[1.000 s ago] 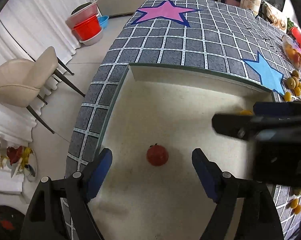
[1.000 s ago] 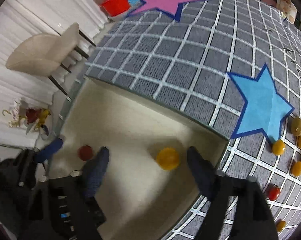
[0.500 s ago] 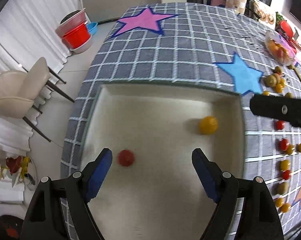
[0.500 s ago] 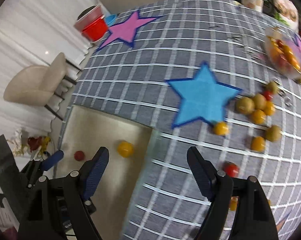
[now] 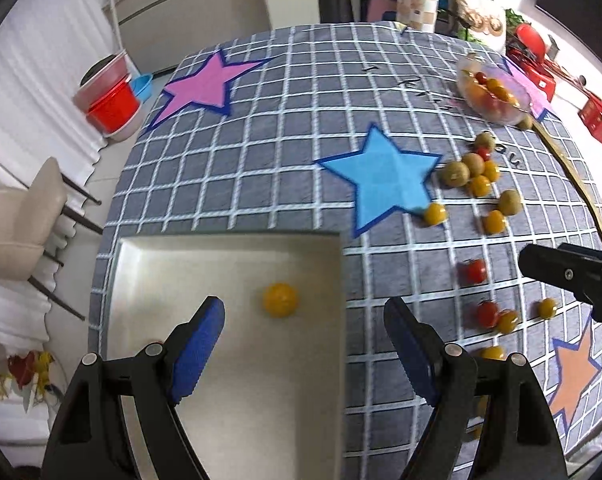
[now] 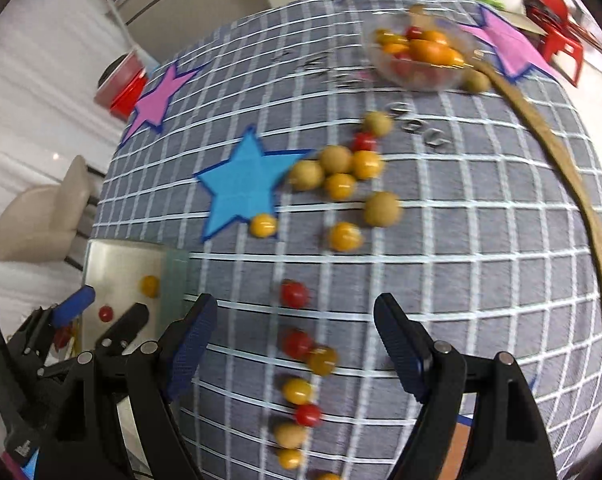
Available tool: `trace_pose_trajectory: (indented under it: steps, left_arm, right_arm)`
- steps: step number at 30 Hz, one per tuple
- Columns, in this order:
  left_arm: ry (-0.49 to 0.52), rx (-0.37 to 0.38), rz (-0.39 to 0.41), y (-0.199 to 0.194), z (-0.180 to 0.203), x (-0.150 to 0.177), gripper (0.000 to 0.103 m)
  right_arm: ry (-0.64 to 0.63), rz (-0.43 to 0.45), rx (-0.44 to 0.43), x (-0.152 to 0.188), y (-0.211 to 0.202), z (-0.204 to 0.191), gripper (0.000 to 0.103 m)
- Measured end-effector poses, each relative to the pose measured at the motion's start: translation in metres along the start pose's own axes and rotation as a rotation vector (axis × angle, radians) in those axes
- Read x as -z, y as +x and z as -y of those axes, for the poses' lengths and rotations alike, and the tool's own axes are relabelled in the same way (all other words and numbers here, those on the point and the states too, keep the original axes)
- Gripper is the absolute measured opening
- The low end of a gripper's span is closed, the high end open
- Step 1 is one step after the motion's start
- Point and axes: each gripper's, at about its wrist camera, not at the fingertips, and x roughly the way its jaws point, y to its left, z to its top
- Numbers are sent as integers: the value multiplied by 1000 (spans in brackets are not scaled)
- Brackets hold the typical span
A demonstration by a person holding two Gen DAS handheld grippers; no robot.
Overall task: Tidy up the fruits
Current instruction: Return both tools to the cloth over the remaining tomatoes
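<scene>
We hold both grippers with jaws apart and empty above the checked worktop (image 5: pixel 285 128), between fruit runs. The left gripper (image 5: pixel 303 344) hangs over the right edge of the white tray (image 5: pixel 229 240), where a yellow tomato (image 5: pixel 280 300) and a small red tomato (image 6: pixel 105 313) already lie, apparently the collecting spot. Our right gripper (image 6: pixel 291 334) points down over the loose fruit, a red cherry tomato (image 6: pixel 295 294) just ahead of its fingers and a mixed red and yellow string (image 6: pixel 301 392) beneath, likely its next pick. A brown and yellow cluster (image 6: pixel 341 172) waits beside the blue star (image 6: pixel 245 180); a clear bowl (image 6: pixel 417 56) of fruit sits further back.
</scene>
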Motion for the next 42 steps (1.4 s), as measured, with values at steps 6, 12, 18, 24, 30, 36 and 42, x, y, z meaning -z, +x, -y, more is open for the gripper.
trace_pose_trajectory:
  steps: [6, 12, 18, 24, 30, 36, 42]
  left_arm:
    - [31, 18, -5, 3, 28, -12, 83]
    - [49, 24, -13, 12, 50, -21, 83]
    - [47, 17, -31, 29, 64, -31, 83]
    - [37, 26, -46, 49, 72, -42, 83]
    - [50, 25, -55, 66, 81, -49, 83]
    - [69, 28, -65, 79, 90, -55, 83]
    - [73, 44, -53, 83, 96, -57, 83]
  right_arm:
    - [51, 3, 27, 7, -10, 37, 83]
    - [87, -3, 46, 13, -13, 63, 83]
    - [76, -16, 74, 21, -11, 75, 83]
    - [27, -38, 108, 35, -6, 79, 83]
    - [-32, -54, 132, 48, 1, 75, 83]
    - [-85, -65, 148, 55, 8, 70, 83]
    - [-112, -66, 152, 57, 14, 67, 83]
